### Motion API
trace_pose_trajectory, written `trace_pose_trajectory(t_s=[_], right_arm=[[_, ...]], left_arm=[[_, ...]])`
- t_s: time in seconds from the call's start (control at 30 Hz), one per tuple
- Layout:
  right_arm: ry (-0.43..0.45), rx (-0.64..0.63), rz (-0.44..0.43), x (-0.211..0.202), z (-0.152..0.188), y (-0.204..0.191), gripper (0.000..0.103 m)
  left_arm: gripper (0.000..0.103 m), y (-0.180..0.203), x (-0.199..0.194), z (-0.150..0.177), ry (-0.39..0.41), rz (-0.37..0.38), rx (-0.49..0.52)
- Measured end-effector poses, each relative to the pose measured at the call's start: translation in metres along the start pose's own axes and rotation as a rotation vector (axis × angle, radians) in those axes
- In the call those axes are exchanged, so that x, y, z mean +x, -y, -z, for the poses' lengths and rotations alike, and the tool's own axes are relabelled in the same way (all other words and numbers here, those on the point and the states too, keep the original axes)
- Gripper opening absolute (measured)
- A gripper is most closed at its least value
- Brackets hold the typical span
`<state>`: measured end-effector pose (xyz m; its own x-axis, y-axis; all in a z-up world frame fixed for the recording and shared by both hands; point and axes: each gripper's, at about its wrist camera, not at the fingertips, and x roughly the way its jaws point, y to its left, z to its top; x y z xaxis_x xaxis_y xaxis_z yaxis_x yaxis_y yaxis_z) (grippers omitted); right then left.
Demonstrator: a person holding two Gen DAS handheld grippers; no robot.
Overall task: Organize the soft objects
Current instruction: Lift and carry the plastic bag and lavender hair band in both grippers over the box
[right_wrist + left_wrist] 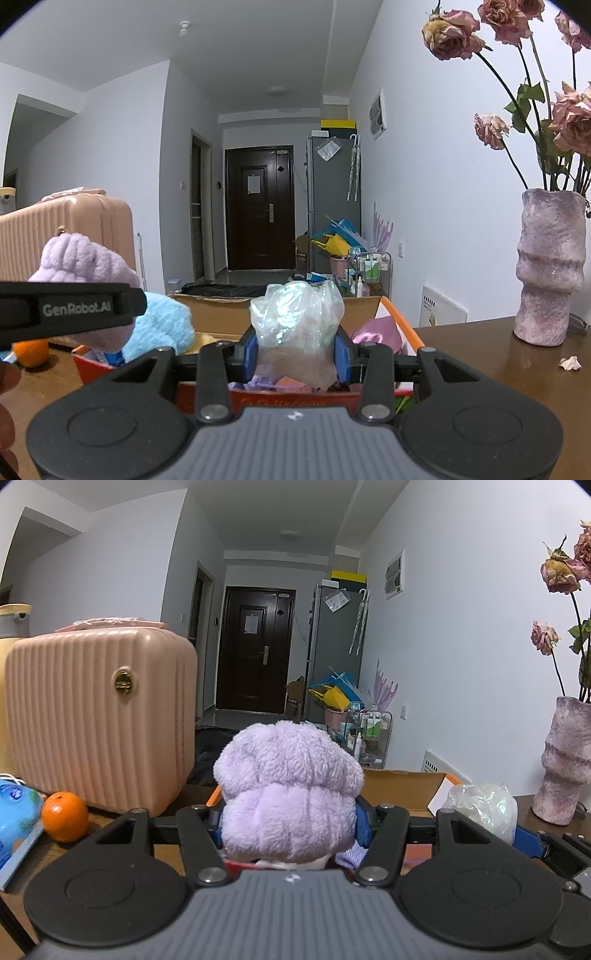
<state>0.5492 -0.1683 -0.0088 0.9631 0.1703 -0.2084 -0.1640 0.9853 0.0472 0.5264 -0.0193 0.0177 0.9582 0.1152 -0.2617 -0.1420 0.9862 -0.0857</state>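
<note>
Left wrist view showed the left gripper point(290, 825) clamped on a purple plush toy point(288, 794), its blue pads pressed into both sides of the toy's lower half. The toy filled the centre of that view and was carried above the cardboard box point(402, 788), whose open flap sat just behind it at 1 o'clock.

Right wrist view showed the right gripper point(295, 354) clamped on a crumpled plastic bag point(295, 317), which bulged up between the blue pads. This bag was likewise held over the box point(221, 317), not resting in it.

Inside the box, a blue plush toy point(162, 328) lay at 10 o'clock from the right gripper, a pink soft item point(373, 334) lay at 2 o'clock, and further coloured items showed below the bag. These appeared already sorted.

Judged status: partly complete. Several soft things were in the box; two were in hand and not yet released. Remaining steps would be to lower each one and part the jaws.

On the table point(480, 369), an orange point(64, 821) sat at 9 o'clock of the left gripper, in front of a pink suitcase point(99, 716). A vase point(550, 266) of dried roses stood at 3 o'clock of the right gripper, well apart from the box. These hard things seemed outside the task. Beyond the table, the hallway door point(255, 650) closed off the far end.
</note>
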Motion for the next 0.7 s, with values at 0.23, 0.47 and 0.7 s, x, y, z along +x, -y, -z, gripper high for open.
trace_pose_trajectory(t_s=[0.23,0.47,0.7], right_arm=[[0.01,0.002,0.014,0.02,-0.004,0.008,0.039],[0.012,0.002,0.036,0.041,-0.008,0.016,0.039],[0.006,0.004,0.067,0.059,-0.012,0.023,0.039]], left_arm=[[0.061,0.014,0.021,-0.006,0.012,0.001,0.0],[0.061,0.024,0.04,-0.008,0.017,-0.003,0.005],[0.061,0.035,0.055,-0.008,0.026,-0.01,0.02]])
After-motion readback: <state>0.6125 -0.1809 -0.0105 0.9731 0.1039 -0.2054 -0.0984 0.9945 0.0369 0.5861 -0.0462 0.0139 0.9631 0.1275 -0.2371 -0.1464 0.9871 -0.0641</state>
